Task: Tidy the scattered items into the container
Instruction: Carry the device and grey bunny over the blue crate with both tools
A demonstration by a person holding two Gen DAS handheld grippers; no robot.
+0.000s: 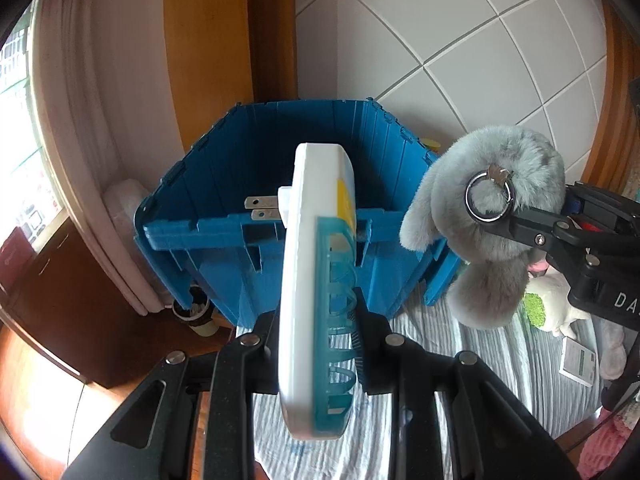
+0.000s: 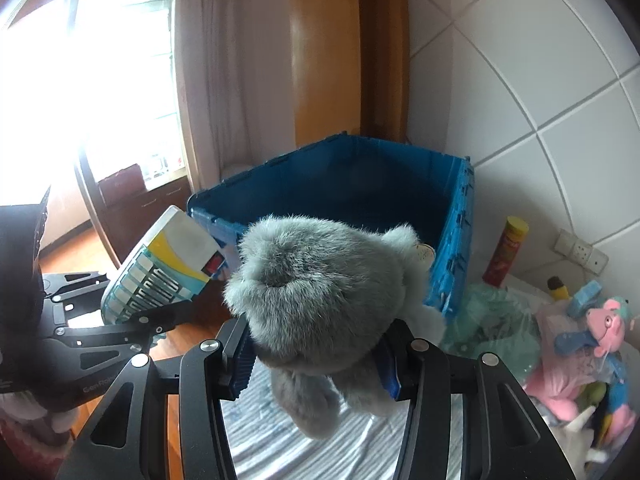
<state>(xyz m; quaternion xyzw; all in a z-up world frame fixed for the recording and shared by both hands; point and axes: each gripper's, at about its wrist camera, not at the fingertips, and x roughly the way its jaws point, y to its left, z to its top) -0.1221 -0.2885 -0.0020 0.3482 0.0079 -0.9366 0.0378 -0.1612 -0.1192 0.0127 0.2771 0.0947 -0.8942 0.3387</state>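
The left gripper [image 1: 316, 344] is clamped tight on a white plug-in device [image 1: 308, 280], held edge-up before the open blue crate [image 1: 256, 168]. To its right, the right gripper [image 2: 316, 364], jaws partly apart, squeezes a grey plush toy [image 2: 320, 280] near the crate's corner, above the striped bedding [image 1: 460, 344].

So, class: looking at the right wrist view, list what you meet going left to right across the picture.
Bright window → white and teal plug-in device in the left gripper → grey plush toy in the right gripper → red snack tube with yellow lid → pink plush doll.
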